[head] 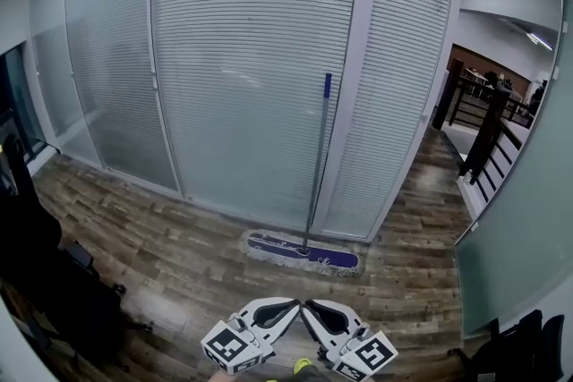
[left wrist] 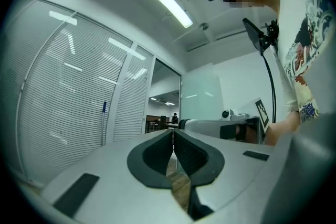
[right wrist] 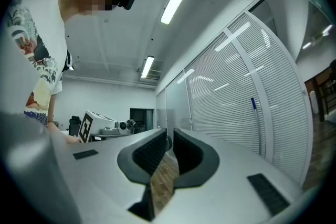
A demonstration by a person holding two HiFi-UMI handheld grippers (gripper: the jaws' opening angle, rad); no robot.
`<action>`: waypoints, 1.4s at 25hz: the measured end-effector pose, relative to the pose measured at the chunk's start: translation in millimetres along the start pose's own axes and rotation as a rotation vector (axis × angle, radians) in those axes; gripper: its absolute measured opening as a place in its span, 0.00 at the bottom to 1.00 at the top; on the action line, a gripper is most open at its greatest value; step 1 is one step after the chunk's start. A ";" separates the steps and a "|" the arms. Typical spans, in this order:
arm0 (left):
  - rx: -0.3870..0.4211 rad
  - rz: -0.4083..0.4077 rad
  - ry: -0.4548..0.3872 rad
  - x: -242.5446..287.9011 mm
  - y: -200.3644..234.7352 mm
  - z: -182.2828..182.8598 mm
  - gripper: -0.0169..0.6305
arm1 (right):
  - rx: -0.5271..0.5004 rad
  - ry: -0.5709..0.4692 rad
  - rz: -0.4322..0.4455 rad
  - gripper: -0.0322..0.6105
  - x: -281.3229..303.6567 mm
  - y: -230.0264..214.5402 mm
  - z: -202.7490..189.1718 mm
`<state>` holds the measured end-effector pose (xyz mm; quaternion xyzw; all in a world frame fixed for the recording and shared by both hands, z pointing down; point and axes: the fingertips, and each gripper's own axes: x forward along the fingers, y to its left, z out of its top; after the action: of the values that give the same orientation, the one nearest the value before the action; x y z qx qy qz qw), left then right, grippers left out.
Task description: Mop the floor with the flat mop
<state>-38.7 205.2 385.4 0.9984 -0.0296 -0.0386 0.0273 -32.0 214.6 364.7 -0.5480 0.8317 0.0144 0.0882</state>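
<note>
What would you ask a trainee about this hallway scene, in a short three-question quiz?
1. True or false: the flat mop has tipped over, with its handle lying on the floor.
2. What is the left gripper holding? A: the mop handle. B: a cloth. C: nothing, its jaws are shut and empty.
3. Fill in: the floor looks like ____ planks.

Key: 1 false, the mop stands upright against the glass wall, untouched; 2 C; 3 wood.
</note>
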 end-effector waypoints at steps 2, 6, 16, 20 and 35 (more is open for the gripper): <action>-0.006 -0.003 0.013 11.5 11.8 -3.9 0.05 | -0.014 0.015 -0.003 0.13 7.0 -15.6 -3.4; -0.020 0.004 0.049 33.8 34.4 -19.2 0.05 | -0.035 0.041 0.003 0.13 18.7 -48.1 -17.1; 0.040 0.053 0.099 145.5 121.0 -22.0 0.05 | -0.016 0.037 0.019 0.13 66.5 -193.4 -21.2; 0.042 0.073 0.108 201.2 148.2 -28.9 0.05 | 0.004 0.031 0.035 0.13 73.8 -257.0 -20.7; 0.059 0.102 0.180 330.8 215.4 -50.6 0.05 | 0.057 0.088 0.039 0.13 96.4 -408.0 -28.6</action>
<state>282.3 -27.1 423.1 0.9954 -0.0789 0.0535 0.0022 300.1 -39.3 406.8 -0.5290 0.8454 -0.0316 0.0669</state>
